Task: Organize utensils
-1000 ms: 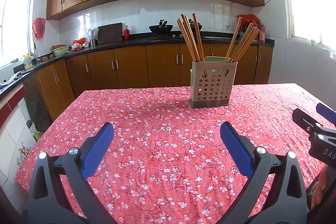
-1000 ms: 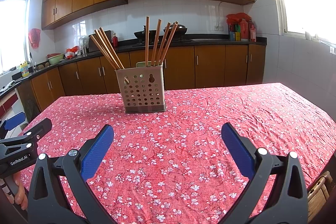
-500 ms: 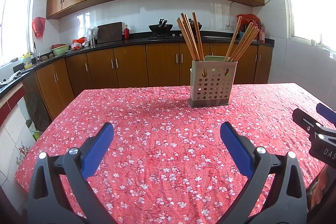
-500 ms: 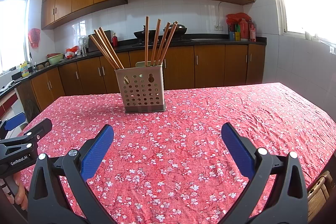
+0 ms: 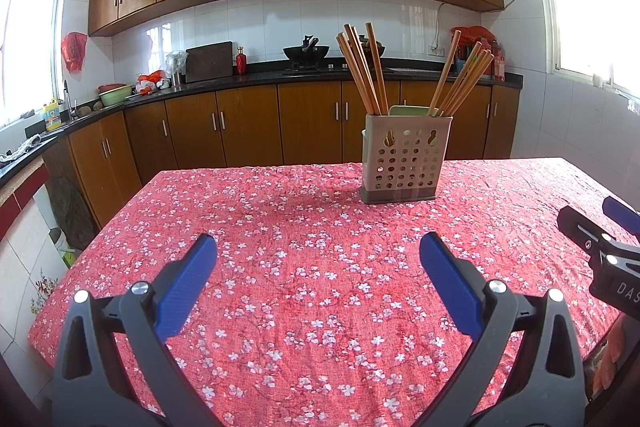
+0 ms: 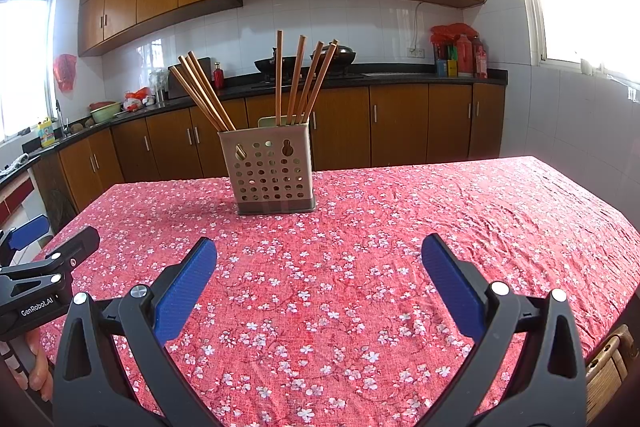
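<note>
A beige perforated utensil holder (image 5: 403, 163) stands upright at the far middle of the table, also in the right wrist view (image 6: 272, 169). Several wooden chopsticks (image 5: 362, 71) lean in its left side and several more (image 5: 460, 83) in its right side; they also show in the right wrist view (image 6: 202, 93) (image 6: 304, 83). My left gripper (image 5: 318, 255) is open and empty above the near tablecloth. My right gripper (image 6: 319, 257) is open and empty, well short of the holder. Each gripper shows at the edge of the other's view (image 5: 600, 239) (image 6: 44, 259).
The table wears a red floral cloth (image 5: 304, 247). Behind it run brown kitchen cabinets and a dark counter (image 5: 240, 79) with a wok (image 5: 306, 53), bottles and bowls. A wicker chair edge (image 6: 608, 363) sits at the lower right.
</note>
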`<state>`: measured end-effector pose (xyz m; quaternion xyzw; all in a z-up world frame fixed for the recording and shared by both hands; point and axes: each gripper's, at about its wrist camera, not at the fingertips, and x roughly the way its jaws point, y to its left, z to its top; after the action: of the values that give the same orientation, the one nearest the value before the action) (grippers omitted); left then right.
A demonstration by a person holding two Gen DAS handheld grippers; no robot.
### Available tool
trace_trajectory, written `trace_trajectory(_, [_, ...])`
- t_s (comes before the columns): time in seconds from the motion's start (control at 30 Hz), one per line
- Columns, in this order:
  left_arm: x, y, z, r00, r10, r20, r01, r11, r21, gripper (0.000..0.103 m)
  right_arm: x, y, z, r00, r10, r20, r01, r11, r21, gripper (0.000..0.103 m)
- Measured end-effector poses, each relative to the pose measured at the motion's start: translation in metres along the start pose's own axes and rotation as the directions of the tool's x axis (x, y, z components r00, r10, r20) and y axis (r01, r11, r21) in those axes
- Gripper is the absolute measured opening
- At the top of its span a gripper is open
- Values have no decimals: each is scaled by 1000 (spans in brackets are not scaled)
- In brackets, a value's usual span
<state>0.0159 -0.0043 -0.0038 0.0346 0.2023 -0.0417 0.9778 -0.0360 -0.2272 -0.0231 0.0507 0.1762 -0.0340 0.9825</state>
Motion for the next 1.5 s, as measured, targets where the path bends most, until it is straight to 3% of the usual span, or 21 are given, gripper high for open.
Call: trace_trajectory(1.5, [1, 2, -2, 1000, -3, -4, 3, 1000, -2, 99, 0, 2, 0, 1000, -2, -4, 2, 1000, 4, 101])
